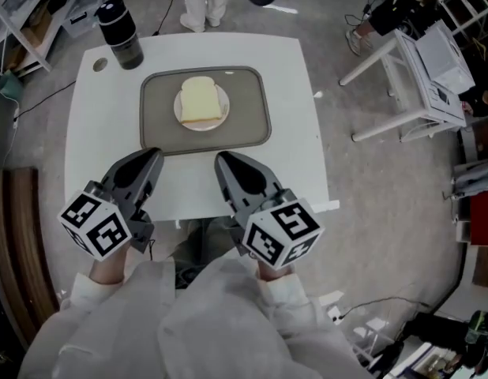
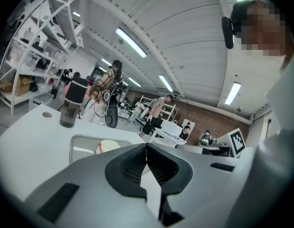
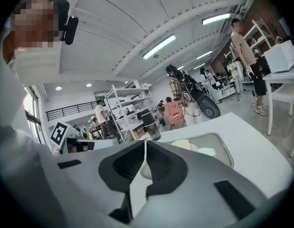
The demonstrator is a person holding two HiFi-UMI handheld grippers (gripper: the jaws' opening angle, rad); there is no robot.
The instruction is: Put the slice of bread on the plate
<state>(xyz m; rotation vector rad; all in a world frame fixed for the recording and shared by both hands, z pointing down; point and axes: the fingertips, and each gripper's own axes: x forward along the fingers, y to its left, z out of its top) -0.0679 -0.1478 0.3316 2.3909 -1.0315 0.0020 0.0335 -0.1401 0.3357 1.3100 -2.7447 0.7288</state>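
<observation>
A white table (image 1: pixel 291 93) stands in a busy workshop. The slice of bread (image 1: pixel 198 101) lies on the plate (image 1: pixel 225 109), on a grey tray (image 1: pixel 252 121), ahead of both grippers and apart from them. The left gripper (image 1: pixel 155 155) and right gripper (image 1: pixel 221 159) have their jaws pressed together on nothing. The task looks done, with nothing left.

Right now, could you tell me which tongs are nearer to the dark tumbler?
Left. The left tongs are at the near edge of the table, on the same side as the tumbler; the right tongs are beside them, further right.

Bread (image 1: pixel 199 99) on plate (image 1: pixel 226 106) on tray (image 1: pixel 248 121)
</observation>
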